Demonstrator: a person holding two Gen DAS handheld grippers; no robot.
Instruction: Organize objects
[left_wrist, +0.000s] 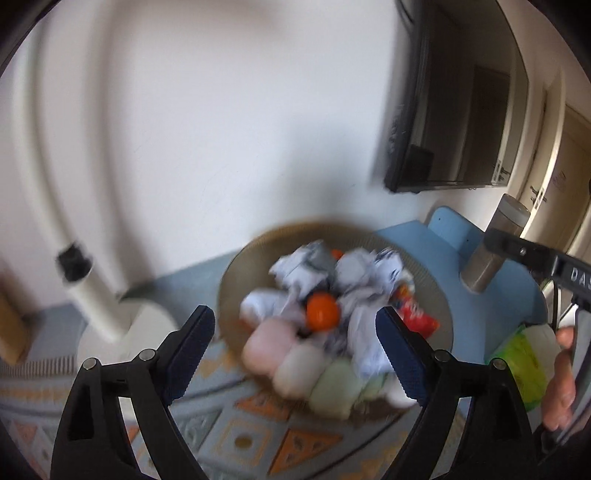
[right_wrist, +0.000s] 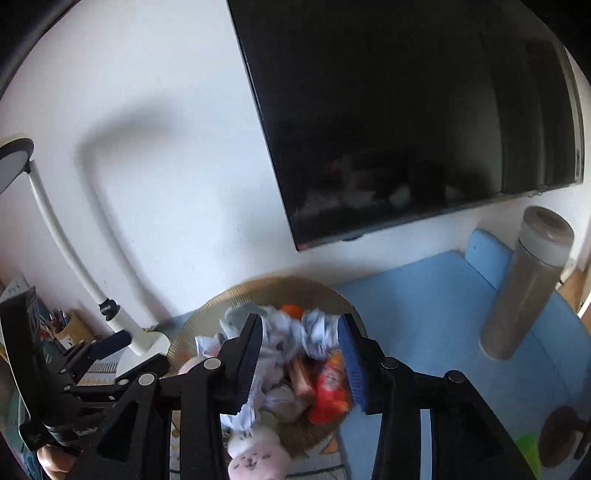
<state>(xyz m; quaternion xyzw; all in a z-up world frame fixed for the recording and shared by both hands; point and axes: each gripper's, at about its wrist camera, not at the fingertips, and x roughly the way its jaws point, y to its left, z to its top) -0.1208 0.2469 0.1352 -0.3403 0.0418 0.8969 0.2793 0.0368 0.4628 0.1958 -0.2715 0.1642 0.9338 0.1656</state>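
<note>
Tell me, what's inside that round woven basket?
The basket holds a heap of crumpled white and grey cloths, an orange ball, pastel rolled towels and a red snack packet. Whatever lies beneath the heap is covered.

Home living room or bedroom. Big dark flat TV (right_wrist: 413, 122) mounted on plain white wall (right_wrist: 166, 155). White gooseneck desk lamp (right_wrist: 74, 258) beside it. Patterned cloth (left_wrist: 236, 435) with orange and grey geometric print on tabletop, blue mat (right_wrist: 436, 306) next to it. Round woven basket (left_wrist: 258, 251) heaped with rolled socks, small towels, snack packets. Tall grey tumbler (right_wrist: 524, 284) on mat. Wooden door (left_wrist: 569, 173) at far right.
</note>
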